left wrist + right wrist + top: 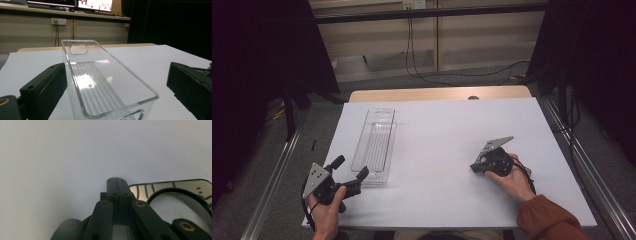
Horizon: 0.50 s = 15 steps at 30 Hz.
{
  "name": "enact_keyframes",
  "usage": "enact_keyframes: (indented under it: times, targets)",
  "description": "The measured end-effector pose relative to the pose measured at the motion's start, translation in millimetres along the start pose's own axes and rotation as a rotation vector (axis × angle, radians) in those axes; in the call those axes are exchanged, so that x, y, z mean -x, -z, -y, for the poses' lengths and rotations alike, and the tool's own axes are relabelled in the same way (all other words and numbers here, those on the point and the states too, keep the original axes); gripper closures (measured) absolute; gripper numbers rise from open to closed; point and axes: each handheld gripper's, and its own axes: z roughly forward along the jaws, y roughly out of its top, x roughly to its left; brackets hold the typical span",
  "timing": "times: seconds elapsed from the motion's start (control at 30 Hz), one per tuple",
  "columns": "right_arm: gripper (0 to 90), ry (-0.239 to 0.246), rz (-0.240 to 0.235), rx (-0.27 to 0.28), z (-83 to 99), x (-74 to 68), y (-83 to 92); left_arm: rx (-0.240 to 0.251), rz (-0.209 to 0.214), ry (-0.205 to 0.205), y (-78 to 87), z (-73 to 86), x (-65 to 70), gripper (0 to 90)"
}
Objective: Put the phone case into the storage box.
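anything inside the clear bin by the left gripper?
Nothing: the clear bin looks empty, with its ribbed floor showing through in the left gripper view. The left gripper stands open astride its near end. The floor nearest the camera is cut off.

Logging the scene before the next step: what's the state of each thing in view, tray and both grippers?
Clear plastic rectangular tray: upright on the white table, empty, its near end between the left gripper's open jaws, untouched.
Left gripper: open, jaws either side of the tray's near end, apart from its walls.
Right gripper: shut, nothing between its jaws, pointing at bare table.
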Motion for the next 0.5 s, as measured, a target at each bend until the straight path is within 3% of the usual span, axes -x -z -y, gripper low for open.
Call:
enact_keyframes:
  times: [0.23, 0.37, 0.5]
  targets:
    - [90.0, -0.007, 0.008, 0.011, 0.2, 2.3, -0.7, 0.000, 0.005, 0.001, -0.6, -0.1, -0.1, 3.0]
    - [89.6, 0.002, -0.061, 0.021, 2.0, 3.8, 3.0, 0.002, 0.004, 0.000, 0.0, -0.2, -0.8, 3.0]
    - [81.0, 0.025, -0.069, 0.069, 2.0, 0.1, 12.8, 0.005, 0.014, 0.005, -0.2, -0.2, 0.1, 3.0]
